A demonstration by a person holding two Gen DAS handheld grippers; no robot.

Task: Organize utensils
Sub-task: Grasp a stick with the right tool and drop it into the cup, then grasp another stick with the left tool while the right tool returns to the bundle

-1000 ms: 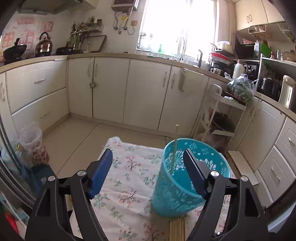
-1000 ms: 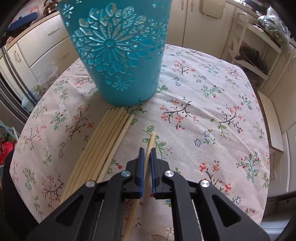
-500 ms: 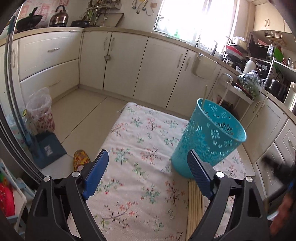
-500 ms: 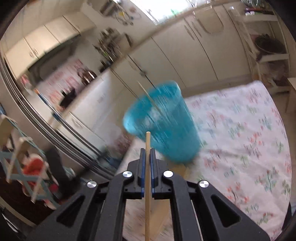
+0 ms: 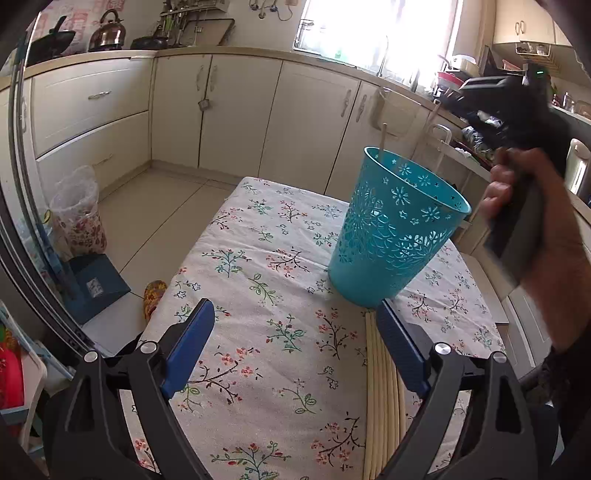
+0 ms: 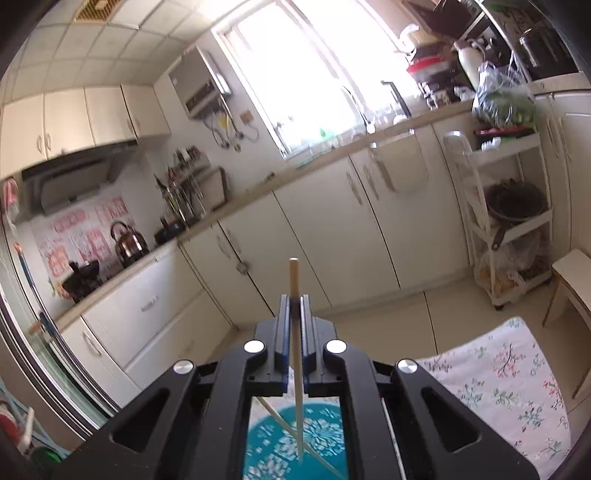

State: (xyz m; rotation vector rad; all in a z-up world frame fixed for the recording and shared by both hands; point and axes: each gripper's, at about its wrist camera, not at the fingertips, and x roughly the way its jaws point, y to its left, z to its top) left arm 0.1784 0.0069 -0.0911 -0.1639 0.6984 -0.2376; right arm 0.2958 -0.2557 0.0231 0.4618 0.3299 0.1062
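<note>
While the floral tablecloth (image 5: 258,266) fills the middle of the left wrist view, a dark kettle (image 5: 107,35) stands on the counter at far left and a bagged bin (image 5: 75,210) sits on the floor below it. The left gripper (image 5: 295,347) hangs low over the cloth with its jaws spread wide — they have just been opening — and nothing lies between the blue pads (image 5: 188,350). Just beside the right pad, a bundle of pale wooden chopsticks (image 5: 384,398) lies flat on the cloth, its far ends touching the foot of the turquoise cut-out basket (image 5: 391,236). One chopstick already leans inside that basket, poking above its rim at the back. Further right, a hand (image 5: 535,221) grips the handle of the other tool above and beside the basket. From the right wrist view, the right gripper (image 6: 294,306) is pressed together on a single chopstick (image 6: 294,280) — the stick runs steeply downward, its lower end over the basket's mouth (image 6: 273,443), where a second stick lies slanted inside.
</note>
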